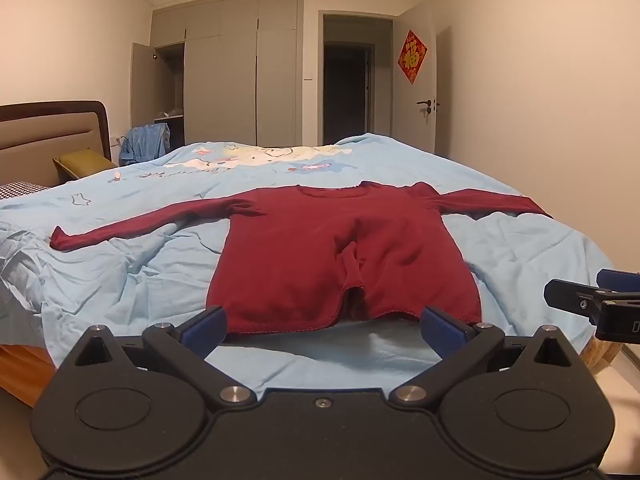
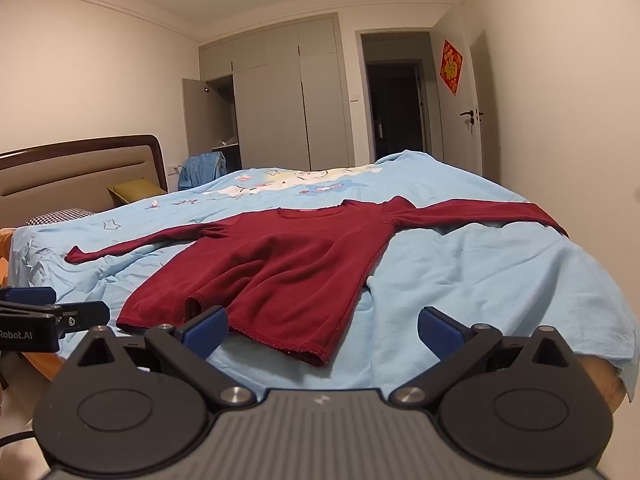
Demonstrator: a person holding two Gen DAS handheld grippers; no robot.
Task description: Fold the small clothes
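Note:
A dark red long-sleeved top (image 1: 320,248) (image 2: 280,272) lies flat on the light blue bedspread (image 1: 140,280) (image 2: 480,280), both sleeves spread out sideways and a fold ridge in the middle of its hem. My left gripper (image 1: 324,328) is open just short of the hem, nothing between its blue pads. My right gripper (image 2: 324,330) is also open, near the hem's right corner, holding nothing. Each gripper shows at the edge of the other's view.
A bed with a brown headboard (image 1: 52,136) stands at the left, with an olive pillow (image 1: 84,162). Grey wardrobes (image 1: 240,72), a dark doorway (image 1: 348,92) and a white door (image 1: 420,92) are behind. Blue cloth (image 1: 146,142) hangs beyond the bed.

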